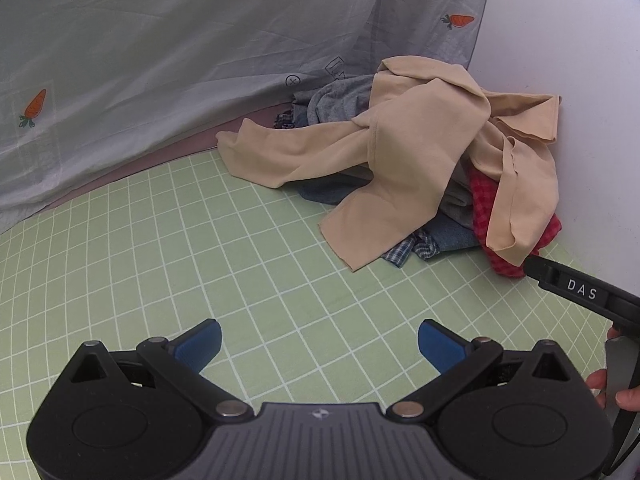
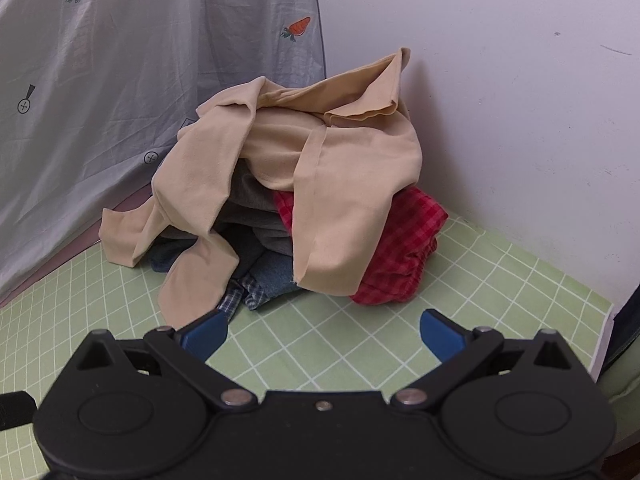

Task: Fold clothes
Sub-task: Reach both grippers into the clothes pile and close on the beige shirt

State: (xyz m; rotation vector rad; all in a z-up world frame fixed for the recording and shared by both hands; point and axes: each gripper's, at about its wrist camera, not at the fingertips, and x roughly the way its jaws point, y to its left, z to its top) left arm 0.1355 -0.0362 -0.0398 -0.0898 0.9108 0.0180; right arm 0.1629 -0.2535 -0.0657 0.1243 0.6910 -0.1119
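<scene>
A pale green mat with a white grid [image 1: 224,240] covers the desk, which sits in a corner formed by a plain white wall [image 2: 500,80] on the right and a hanging grey sheet printed with orange carrots [image 1: 160,60] at the back and left. The heap of crumpled clothes [image 2: 304,208] is pushed into that corner, touching both the wall and the sheet. A beige long-sleeved garment [image 1: 420,152] drapes over the top, with a red checked piece [image 2: 404,248], grey fabric, blue denim and a blue plaid scrap under it.

The near and left part of the mat is bare and open, while the heap's right side is tight against the wall. A strip of mauve surface shows between the mat's far edge and the sheet.

The left gripper [image 1: 320,344] hovers over the bare mat, its blue-padded fingers [image 1: 200,346] spread wide and holding nothing. The right gripper [image 2: 322,336] is equally wide and empty, just before the heap, with its left finger close to the beige hem.

Only the left view shows the right gripper's black finger marked "DAS" beside the red piece, and the person's fingertips [image 1: 628,394]. Only the right view shows the mat's right edge.
</scene>
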